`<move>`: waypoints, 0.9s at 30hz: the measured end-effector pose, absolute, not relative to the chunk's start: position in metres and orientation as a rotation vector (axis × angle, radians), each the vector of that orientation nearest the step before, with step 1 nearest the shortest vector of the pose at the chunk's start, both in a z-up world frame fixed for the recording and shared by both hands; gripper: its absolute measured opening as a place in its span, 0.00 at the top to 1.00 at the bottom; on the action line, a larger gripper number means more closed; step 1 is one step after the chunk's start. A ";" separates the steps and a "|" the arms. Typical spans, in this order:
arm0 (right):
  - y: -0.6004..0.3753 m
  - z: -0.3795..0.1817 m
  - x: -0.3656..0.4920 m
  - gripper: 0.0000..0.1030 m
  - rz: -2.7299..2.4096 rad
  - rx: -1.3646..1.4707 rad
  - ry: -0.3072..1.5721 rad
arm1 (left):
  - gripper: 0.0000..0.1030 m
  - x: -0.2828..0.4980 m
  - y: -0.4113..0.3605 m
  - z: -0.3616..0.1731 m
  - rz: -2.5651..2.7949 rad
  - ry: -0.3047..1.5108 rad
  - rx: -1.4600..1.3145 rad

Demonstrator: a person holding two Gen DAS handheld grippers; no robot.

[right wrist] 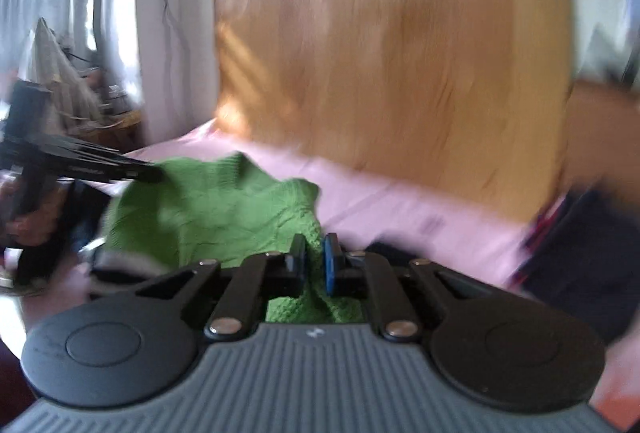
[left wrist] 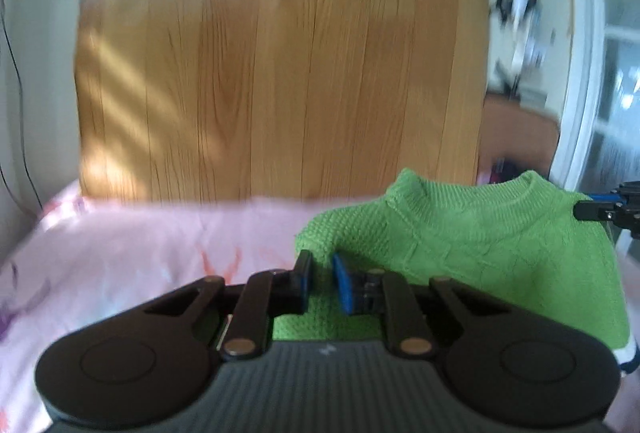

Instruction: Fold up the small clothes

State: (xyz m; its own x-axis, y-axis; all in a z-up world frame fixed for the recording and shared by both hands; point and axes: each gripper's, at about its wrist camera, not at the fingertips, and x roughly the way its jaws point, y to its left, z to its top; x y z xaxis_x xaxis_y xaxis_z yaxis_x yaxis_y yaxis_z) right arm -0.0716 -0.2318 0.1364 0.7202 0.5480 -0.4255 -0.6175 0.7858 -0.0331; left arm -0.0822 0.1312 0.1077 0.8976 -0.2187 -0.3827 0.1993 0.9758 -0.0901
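We saw a green knit sweater (left wrist: 472, 241) held up over a bed w/ a pink sheet (left wrist: 132, 245), one hand-held gripper at each shoulder. The left hand-held gripper (left wrist: 320, 279) had its two fingers close together, narrow gap, w/ green knit bunched between them and running back under the gripper body; the right finger's blue pad (left wrist: 342, 285) showed clearly. In that same view the right hand-held gripper's black tip (left wrist: 596, 211) touched the sweater's far shoulder at the right edge, approx level w/ the collar. The ribbed neck opening faced up, between the two grip points.

From the right wrist view, the right hand-held gripper (right wrist: 314, 261) was likewise drawn in narrow, pinching a fold of the green sweater (right wrist: 208, 205), fabric visible betw. the fingers and below them. The left hand-held gripper (right wrist: 152, 175) came in from the left edge, its dark tip on the opposite shoulder of the garment. The sweater hung down from both grips, w/ a white hem edge (right wrist: 124, 259) at lower left.

Behind the bed stood a wooden headboard (left wrist: 280, 73) w/ vertical grain. A dark garment (right wrist: 576, 253) lay on the pink sheet (right wrist: 400, 209) at right. Both views were motion-blurred, so finer detail couldn't be made out.
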 end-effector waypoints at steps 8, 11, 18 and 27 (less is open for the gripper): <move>-0.214 0.241 -0.145 0.89 0.349 -0.328 -0.120 | 0.89 -0.123 0.108 0.224 -0.175 0.011 -0.062; -0.216 0.292 -0.165 0.89 0.291 -0.321 -0.268 | 0.89 -0.138 0.105 0.278 -0.149 -0.118 -0.076; -0.214 0.385 -0.170 0.90 0.212 -0.298 -0.441 | 0.90 -0.175 0.084 0.382 -0.053 -0.345 -0.036; -0.212 0.394 -0.109 0.90 0.248 -0.270 -0.337 | 0.90 -0.108 0.081 0.379 0.081 -0.206 0.056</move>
